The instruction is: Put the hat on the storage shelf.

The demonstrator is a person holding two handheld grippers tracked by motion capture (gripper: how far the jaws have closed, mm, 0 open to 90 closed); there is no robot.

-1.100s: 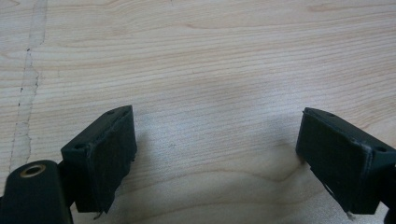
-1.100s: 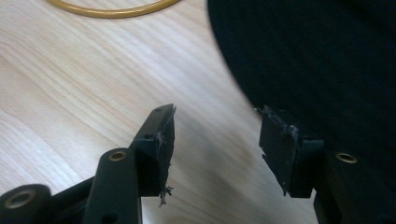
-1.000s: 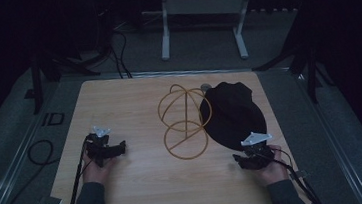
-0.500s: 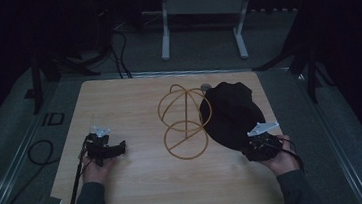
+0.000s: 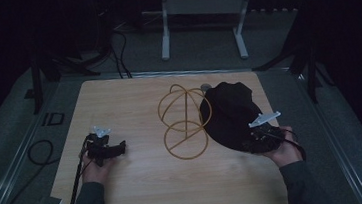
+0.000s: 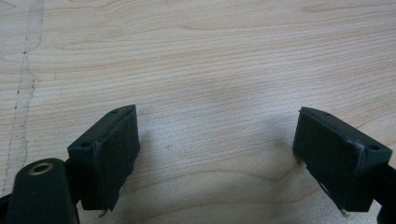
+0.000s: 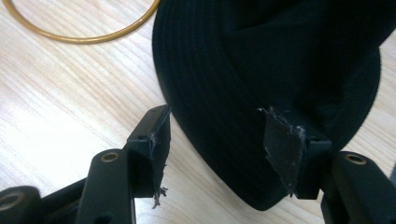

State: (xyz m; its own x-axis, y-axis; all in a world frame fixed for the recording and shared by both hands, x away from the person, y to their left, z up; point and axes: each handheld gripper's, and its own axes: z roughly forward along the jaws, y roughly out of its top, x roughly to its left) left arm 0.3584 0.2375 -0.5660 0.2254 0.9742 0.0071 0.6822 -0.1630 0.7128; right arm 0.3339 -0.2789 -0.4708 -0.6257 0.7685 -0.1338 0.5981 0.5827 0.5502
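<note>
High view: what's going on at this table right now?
A person holds a gripper in each hand at a wooden table. The right gripper is open at the near edge of a black hat, its jaws straddling the brim. The left gripper is open over bare wood. A gold wire stand lies beside the hat.

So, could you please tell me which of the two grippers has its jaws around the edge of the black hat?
The right gripper: its open jaws straddle the black hat's near edge. The left gripper is open over bare wooden table, away from the hat.
</note>
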